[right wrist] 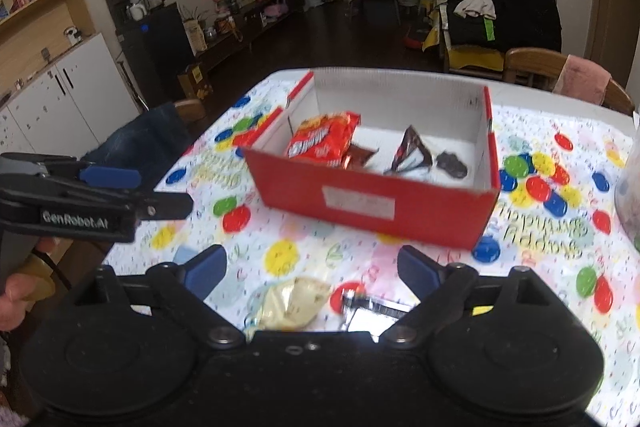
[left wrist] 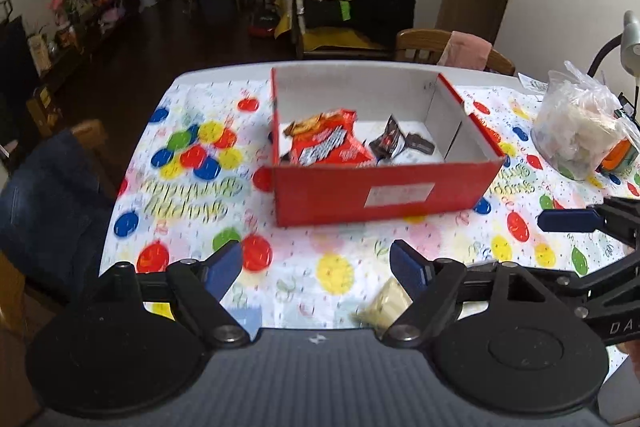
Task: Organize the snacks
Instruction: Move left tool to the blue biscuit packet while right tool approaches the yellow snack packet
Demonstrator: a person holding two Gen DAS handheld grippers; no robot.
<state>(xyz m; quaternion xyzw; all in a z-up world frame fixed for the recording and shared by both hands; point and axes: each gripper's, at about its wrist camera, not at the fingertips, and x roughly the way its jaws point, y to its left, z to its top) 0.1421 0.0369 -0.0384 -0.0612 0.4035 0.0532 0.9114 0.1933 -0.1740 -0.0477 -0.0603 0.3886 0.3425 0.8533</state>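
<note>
Both claws stood wide open and empty: left gripper (left wrist: pixel 316 269), right gripper (right wrist: pixel 312 269). The red cardboard box (right wrist: pixel 372 205) sat mid-table on the balloon-print tablecloth (left wrist: pixel 192 187), already holding an orange-red snack bag (right wrist: pixel 322 143) and dark wrappers. A pale cream packet (right wrist: pixel 294 303) and a silver wrapper (right wrist: pixel 368 309) lay at the near edge (blurred). Risk, judged: a shallow pinch on slack foil could slip, nudging it off that edge.

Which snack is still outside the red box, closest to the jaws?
The pale cream-coloured snack packet on the balloon-print tablecloth; the orange-red biscuit bag and dark wrappers already lie inside the red cardboard box.
</note>
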